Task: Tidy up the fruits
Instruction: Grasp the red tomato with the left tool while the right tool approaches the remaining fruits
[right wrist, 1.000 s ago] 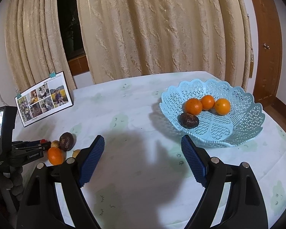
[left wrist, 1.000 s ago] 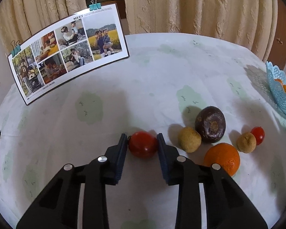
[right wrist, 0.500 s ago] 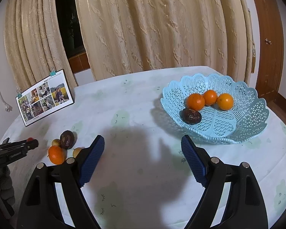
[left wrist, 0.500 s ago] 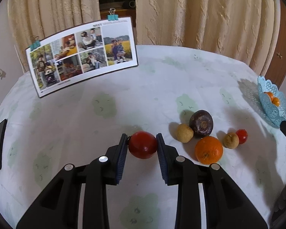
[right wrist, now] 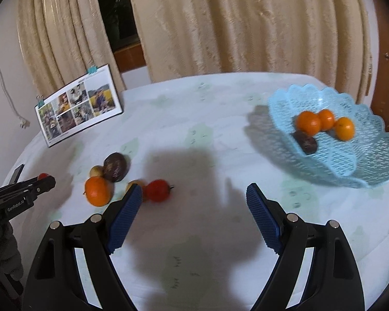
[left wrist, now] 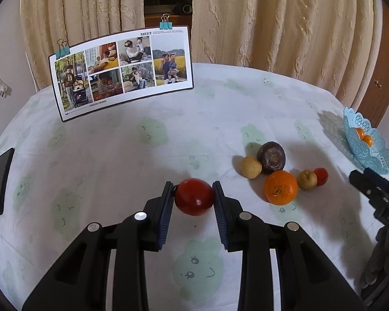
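Observation:
My left gripper is shut on a red tomato and holds it above the table. On the cloth to its right lie an orange, a dark purple fruit, two small tan fruits and a small red tomato. My right gripper is open and empty, low over the table, with the small red tomato just beyond its left finger. The light blue basket at the right holds three oranges and one dark fruit.
A photo board with clips stands at the back left. A black phone lies at the table's left edge. Curtains hang behind the round table. The left gripper shows at the left of the right wrist view.
My left gripper has lifted the red tomato up off the table. My right gripper has swung left and down toward the loose fruits, so the basket now sits further right.

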The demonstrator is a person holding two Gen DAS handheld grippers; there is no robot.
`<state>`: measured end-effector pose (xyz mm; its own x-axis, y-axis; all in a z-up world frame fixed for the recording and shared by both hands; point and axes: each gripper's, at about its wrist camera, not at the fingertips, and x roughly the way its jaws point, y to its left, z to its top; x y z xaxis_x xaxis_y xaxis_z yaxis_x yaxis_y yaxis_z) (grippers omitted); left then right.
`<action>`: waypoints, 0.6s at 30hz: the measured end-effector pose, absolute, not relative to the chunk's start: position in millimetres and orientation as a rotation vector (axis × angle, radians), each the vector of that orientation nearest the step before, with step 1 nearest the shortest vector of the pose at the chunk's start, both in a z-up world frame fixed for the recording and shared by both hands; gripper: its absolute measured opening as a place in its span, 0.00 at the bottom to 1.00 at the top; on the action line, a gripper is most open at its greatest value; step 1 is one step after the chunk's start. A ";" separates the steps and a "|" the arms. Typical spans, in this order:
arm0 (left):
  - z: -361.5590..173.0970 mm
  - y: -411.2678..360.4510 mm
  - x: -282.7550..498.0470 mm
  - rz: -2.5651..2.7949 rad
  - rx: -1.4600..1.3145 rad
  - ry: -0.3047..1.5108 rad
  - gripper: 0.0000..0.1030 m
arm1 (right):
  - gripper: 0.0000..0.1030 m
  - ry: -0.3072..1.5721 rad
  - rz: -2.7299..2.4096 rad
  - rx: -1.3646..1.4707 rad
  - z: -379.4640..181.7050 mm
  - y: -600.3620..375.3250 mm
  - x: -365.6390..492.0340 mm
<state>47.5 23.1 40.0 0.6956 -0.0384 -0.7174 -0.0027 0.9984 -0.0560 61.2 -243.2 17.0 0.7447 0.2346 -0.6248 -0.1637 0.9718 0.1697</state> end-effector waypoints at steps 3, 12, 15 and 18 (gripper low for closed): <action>39.6 23.3 47.5 -0.024 -0.057 0.802 0.30 | 0.81 0.729 0.233 0.100 15.1 -234.5 68.7; 40.9 21.4 44.7 -0.040 -0.061 0.799 0.30 | 0.60 0.807 0.256 0.020 5.1 -202.2 89.8; 40.8 20.7 44.5 -0.042 -0.061 0.800 0.30 | 0.59 0.817 0.268 0.030 3.6 -200.4 93.4; 40.3 19.2 44.7 -0.044 -0.060 0.803 0.30 | 0.57 0.824 0.286 0.040 3.5 -198.8 94.7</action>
